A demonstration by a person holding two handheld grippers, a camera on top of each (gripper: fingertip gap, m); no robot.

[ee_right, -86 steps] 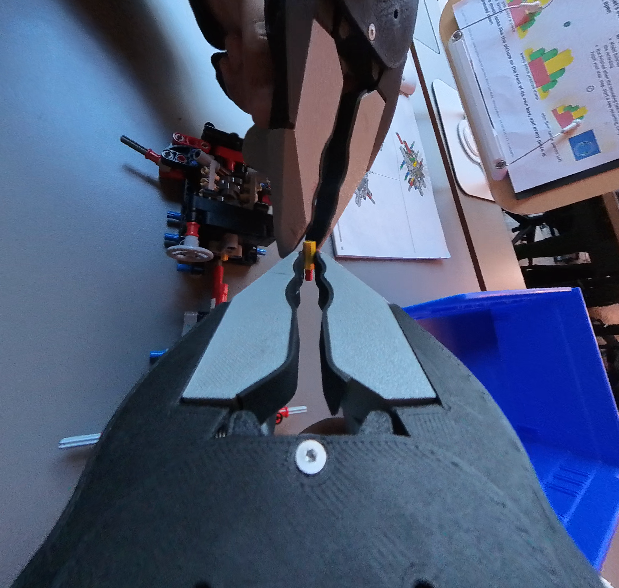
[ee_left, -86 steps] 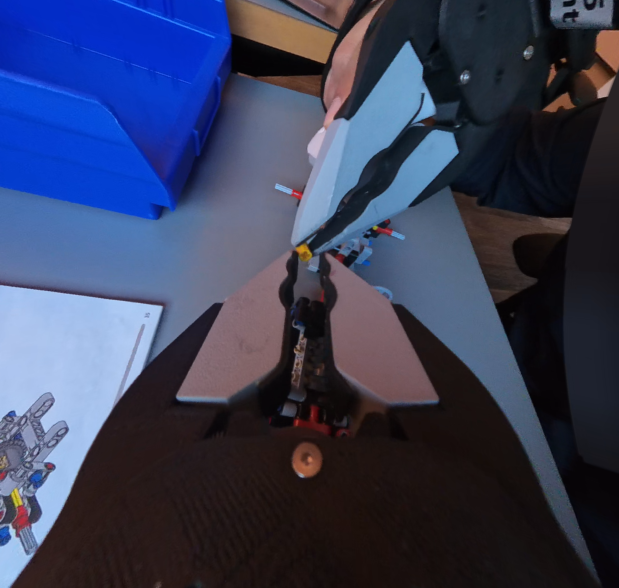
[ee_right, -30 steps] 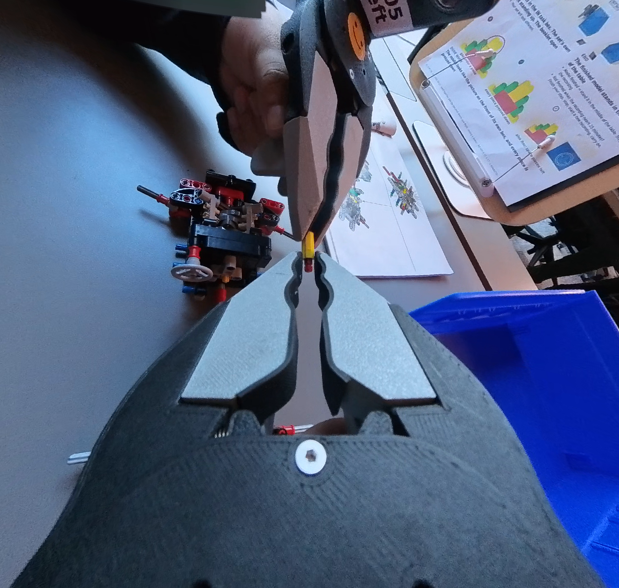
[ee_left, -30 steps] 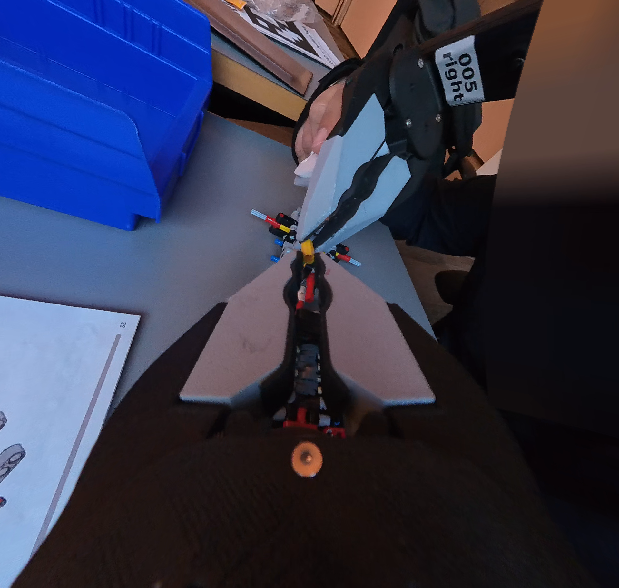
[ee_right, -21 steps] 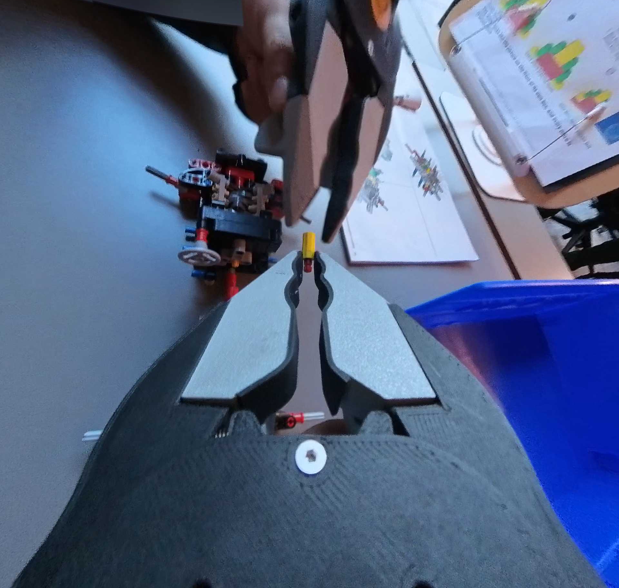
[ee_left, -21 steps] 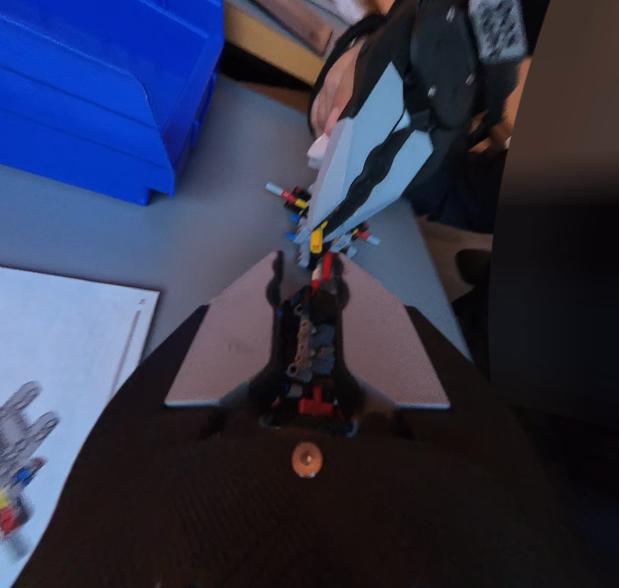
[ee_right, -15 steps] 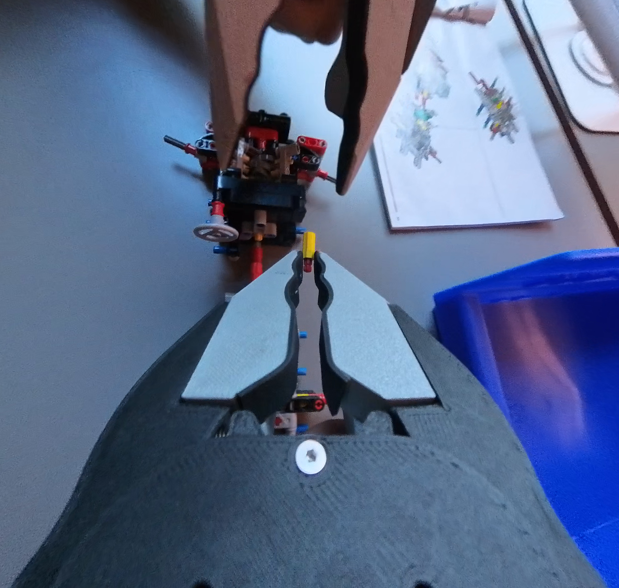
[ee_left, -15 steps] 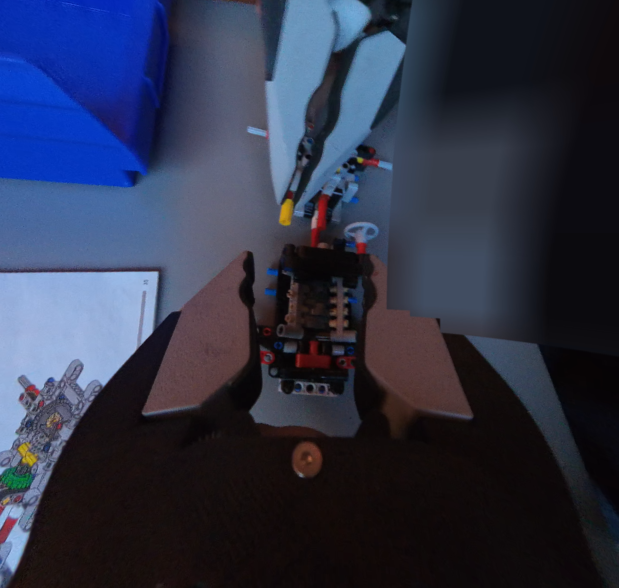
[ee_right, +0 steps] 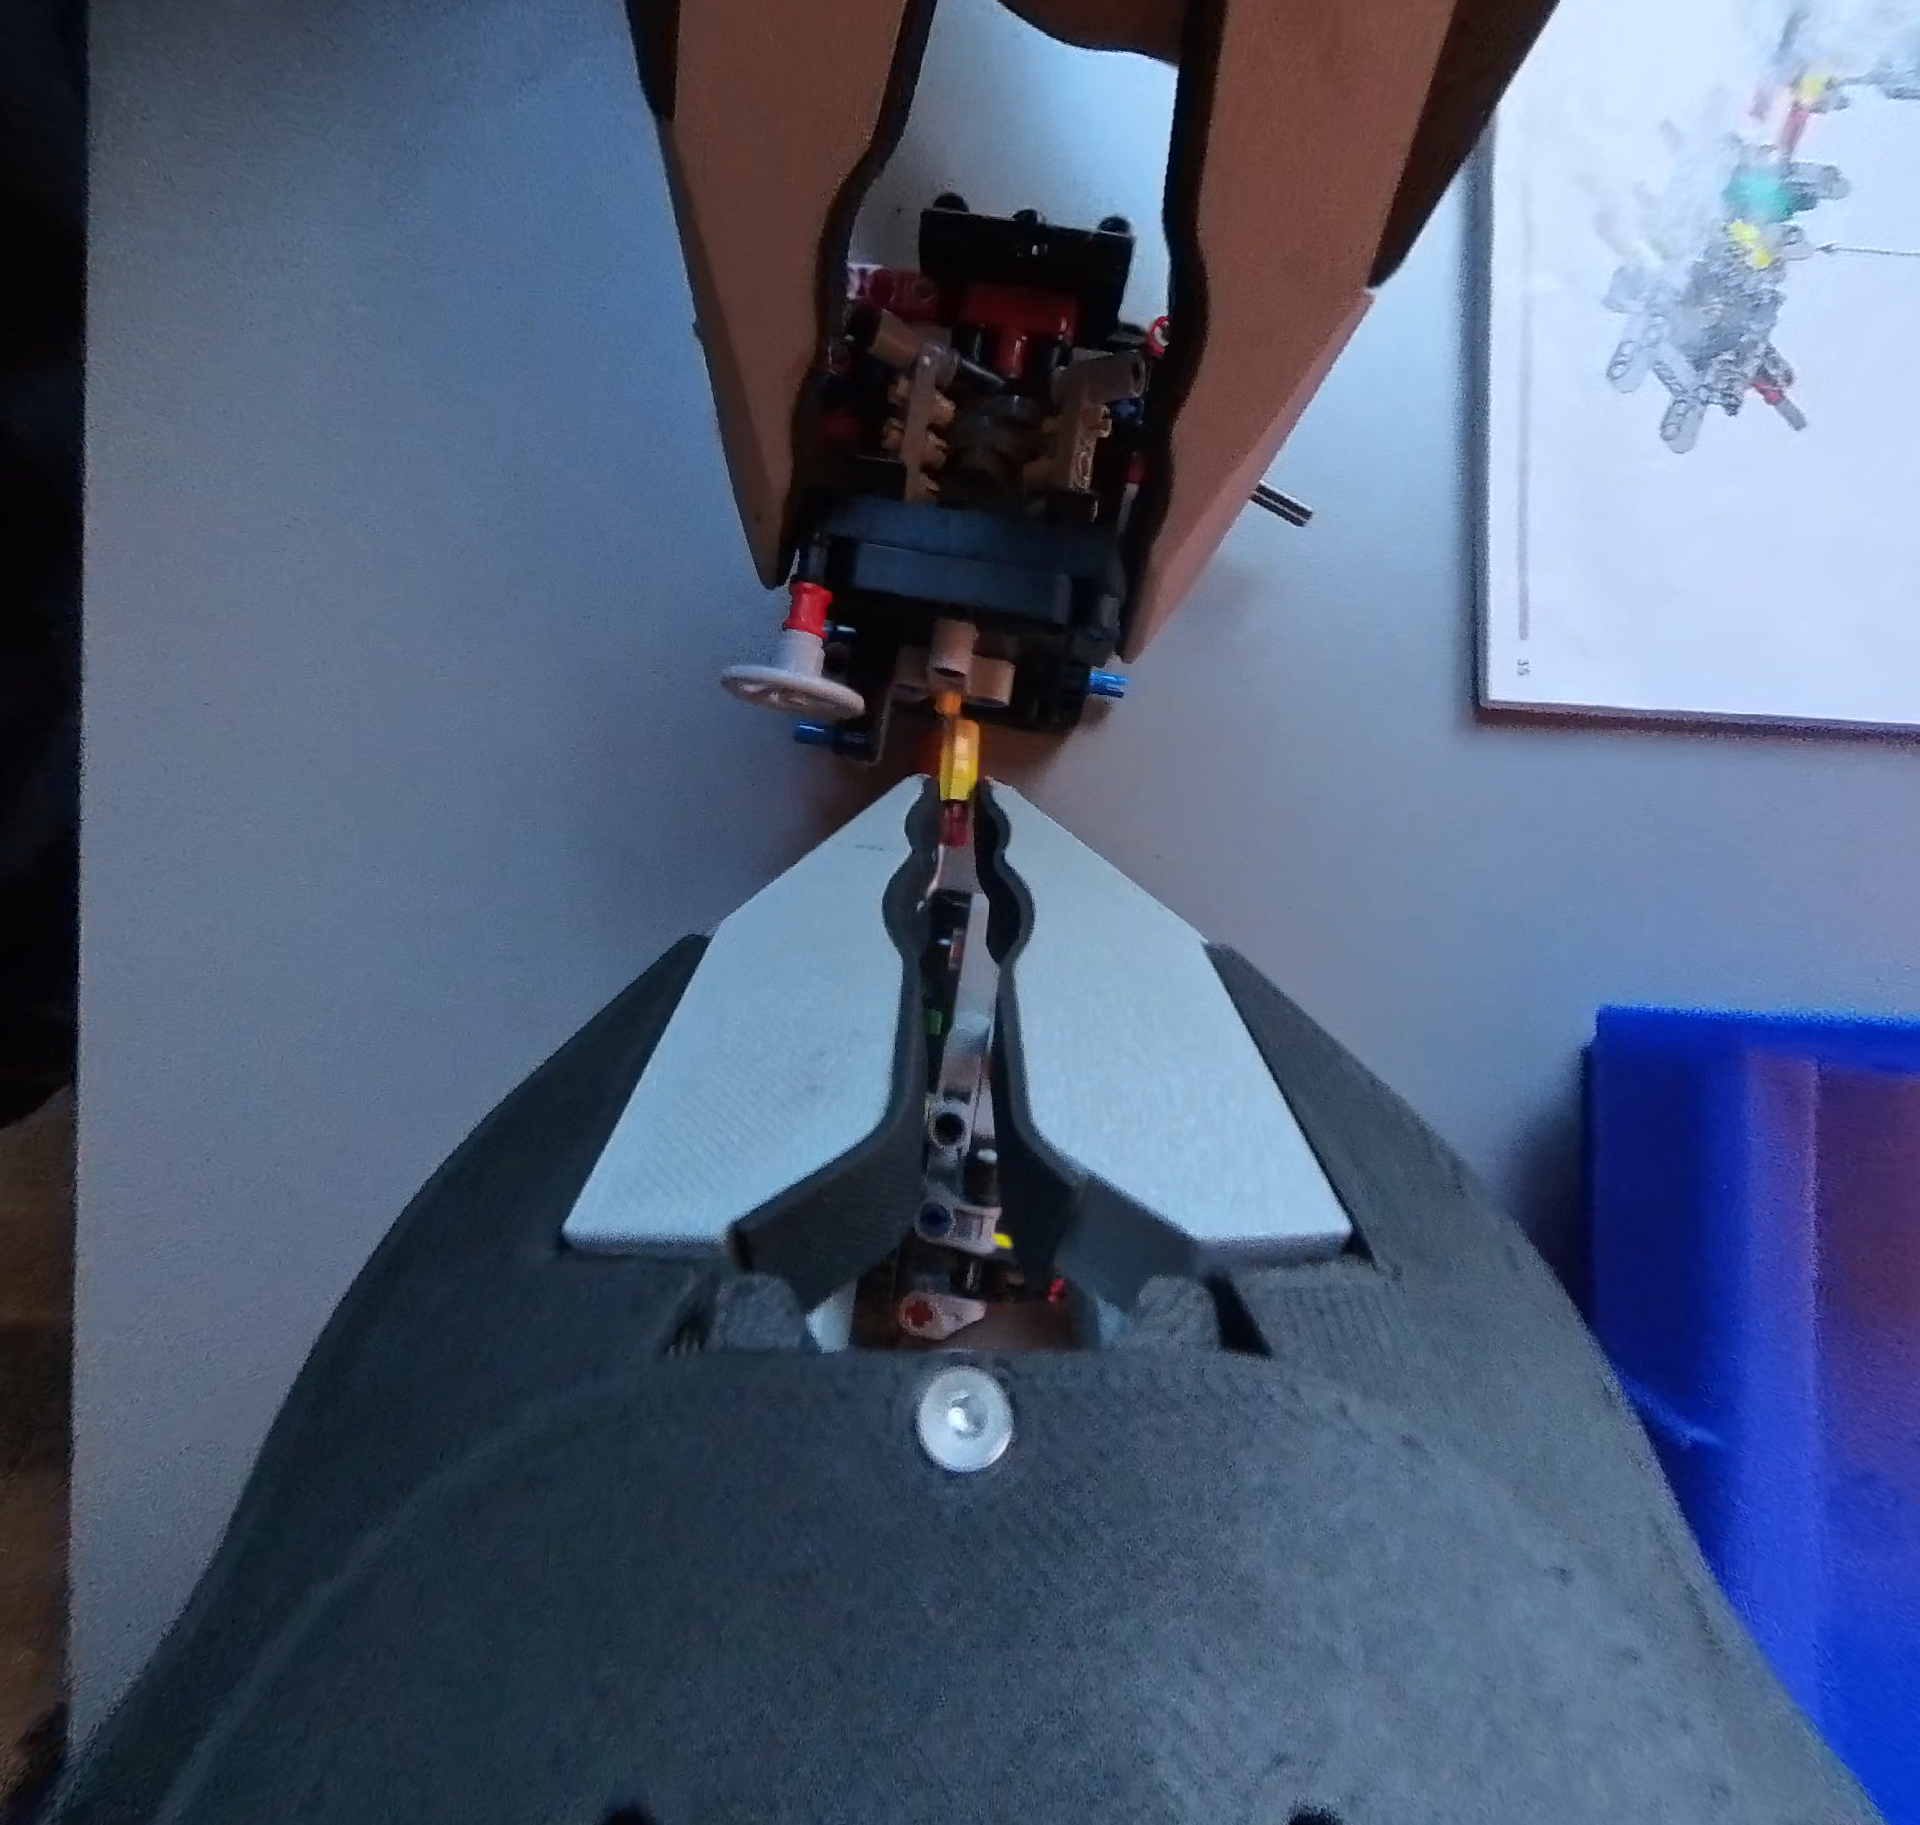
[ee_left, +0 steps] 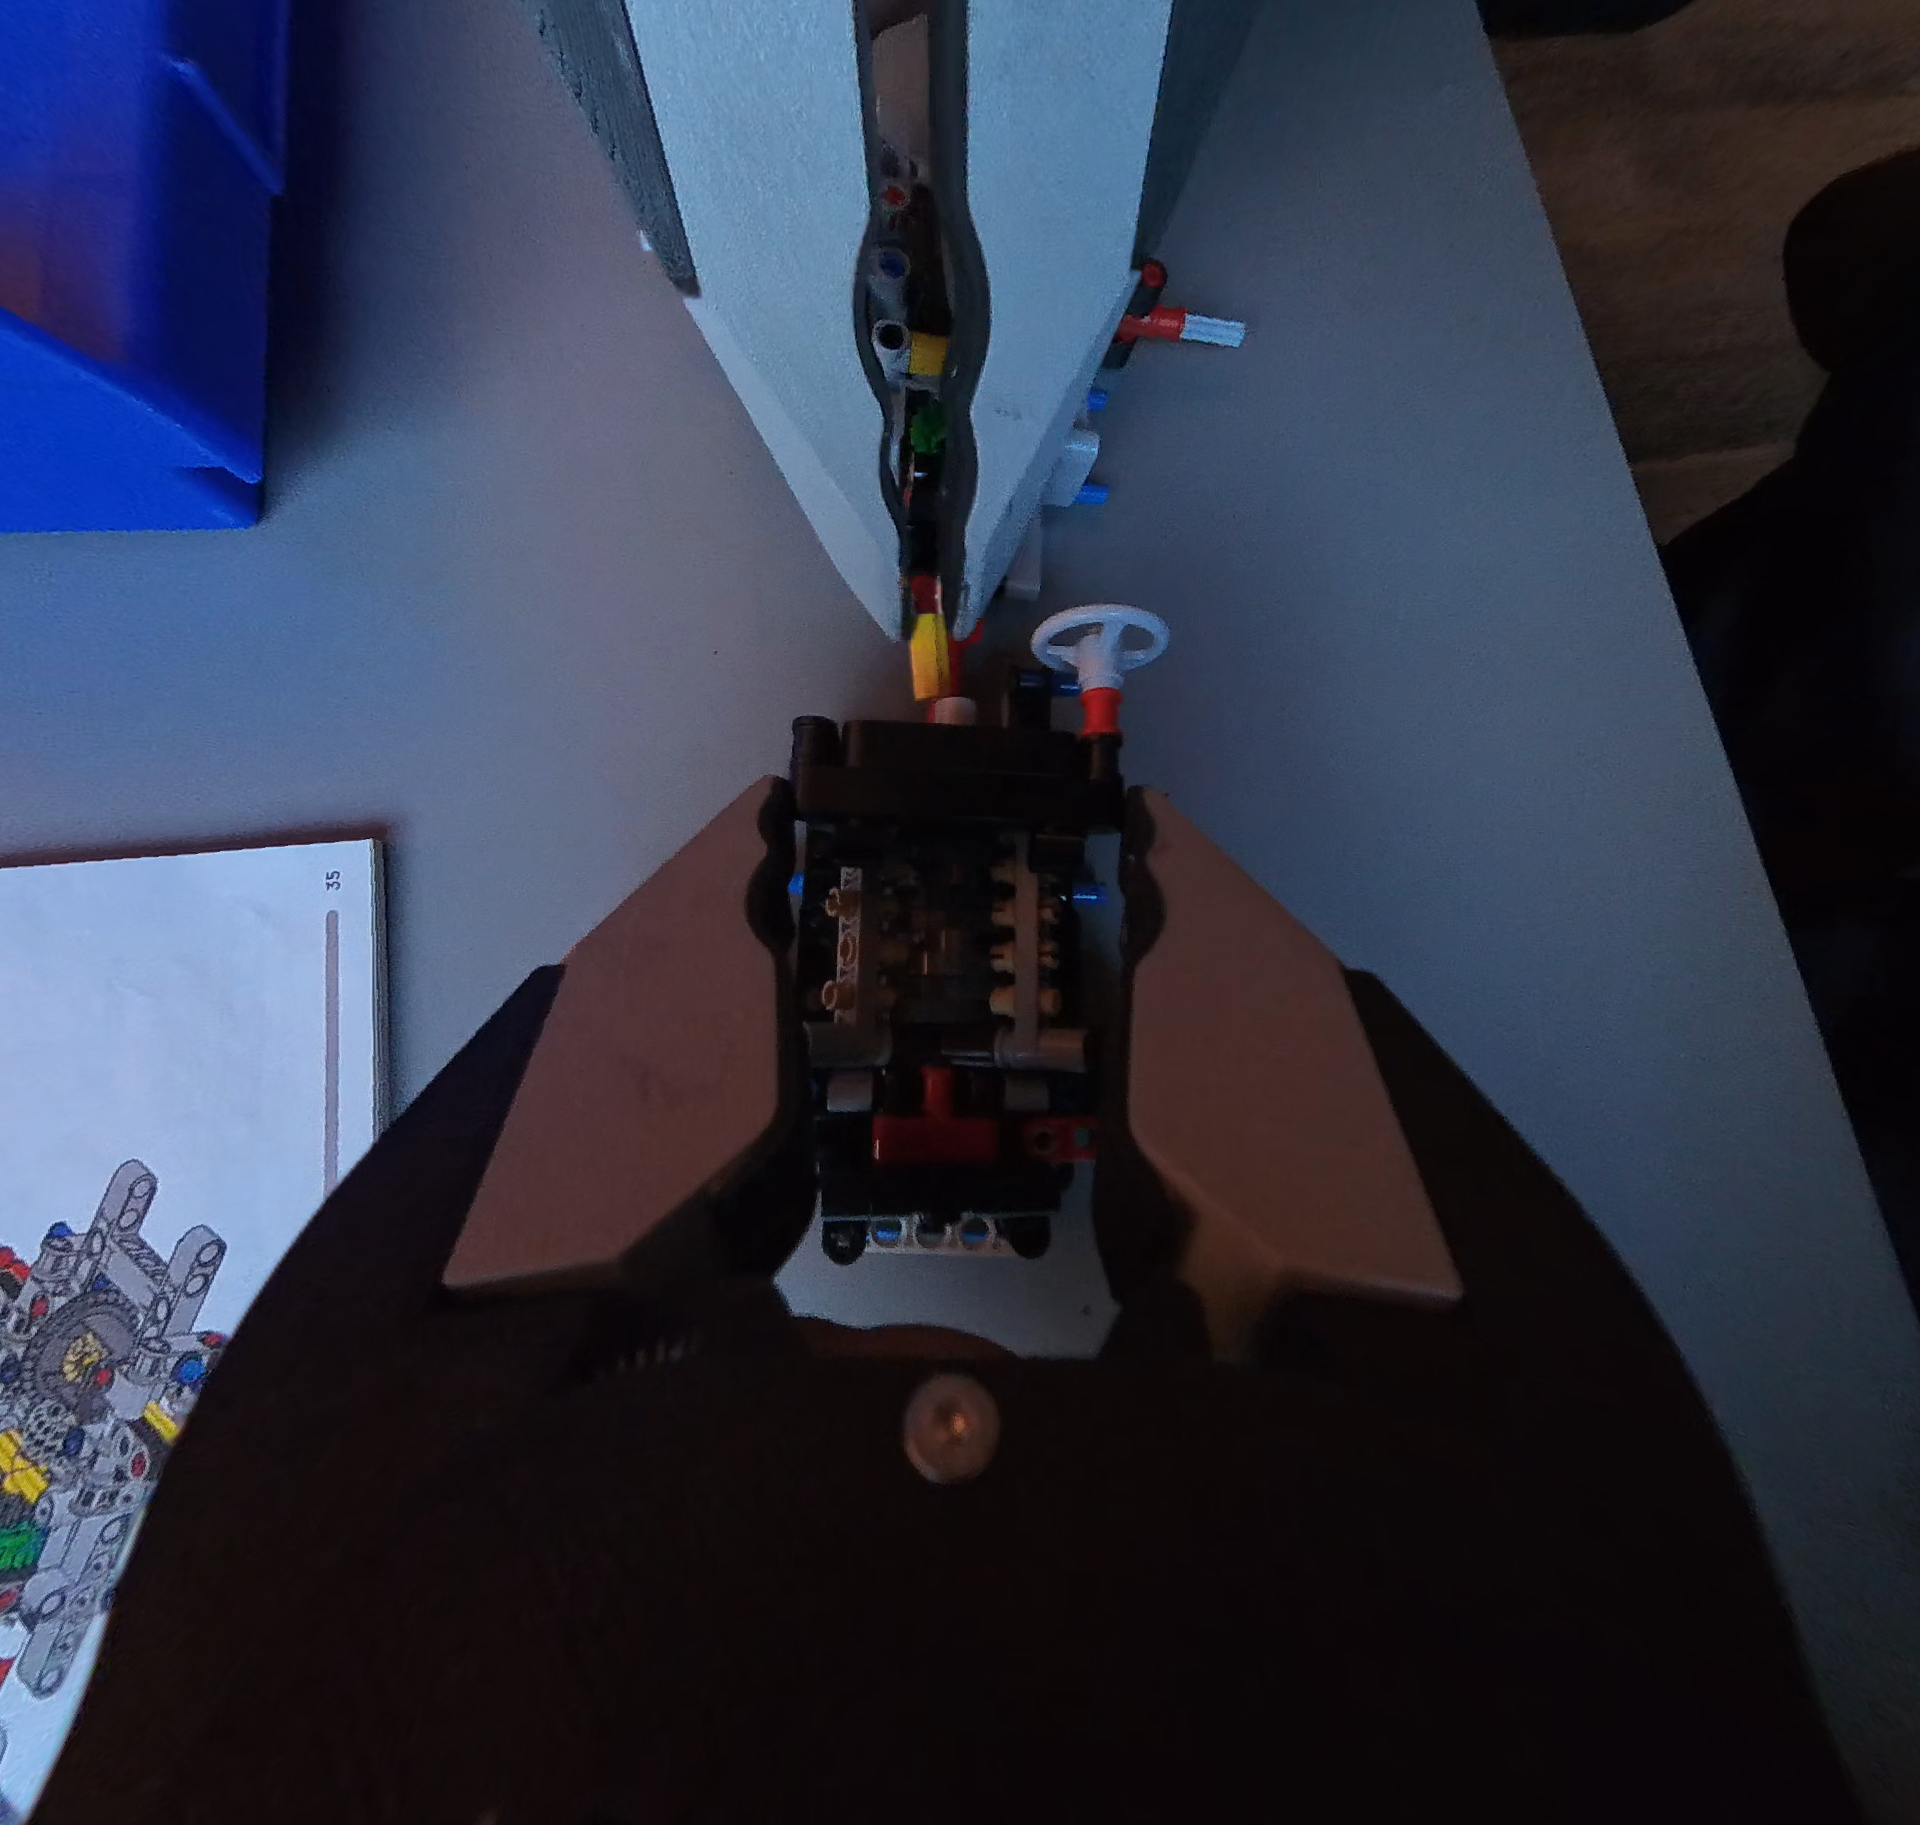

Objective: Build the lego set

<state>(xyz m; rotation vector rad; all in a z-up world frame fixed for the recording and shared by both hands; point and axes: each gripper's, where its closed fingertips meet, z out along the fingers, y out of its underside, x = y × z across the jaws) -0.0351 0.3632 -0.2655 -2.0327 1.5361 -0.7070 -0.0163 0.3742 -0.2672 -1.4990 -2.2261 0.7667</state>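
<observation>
My left gripper (ee_left: 951, 809) stands wide over a black brick-built model (ee_left: 951, 986) on the grey table (ee_left: 520, 684). Its brown fingers (ee_left: 665, 1027) lie against the model's two sides; the right wrist view shows the same grip (ee_right: 977, 404). My right gripper (ee_right: 956, 788) is shut on a short red axle carrying a yellow piece (ee_right: 958, 752). The yellow piece points at the model's front, just short of a tan pin (ee_right: 951, 648). In the left wrist view the right gripper (ee_left: 930, 622) comes down from above with the yellow piece (ee_left: 928, 658). A white steering wheel (ee_left: 1099, 637) sticks out of the model's front.
A blue bin (ee_left: 125, 217) stands at the far left, and shows in the right wrist view (ee_right: 1756, 1360). An open instruction booklet (ee_left: 187, 1048) lies left of the model. A second small assembly with a red and white axle (ee_left: 1184, 329) lies under the right gripper. The table edge (ee_left: 1558, 425) runs along the right. The tips of both grippers are at nearly the same place.
My left gripper let go of the red axle, opened wide and came down over the black model. My right gripper stayed shut on the yellow-tipped axle and brought it to the model's front.
</observation>
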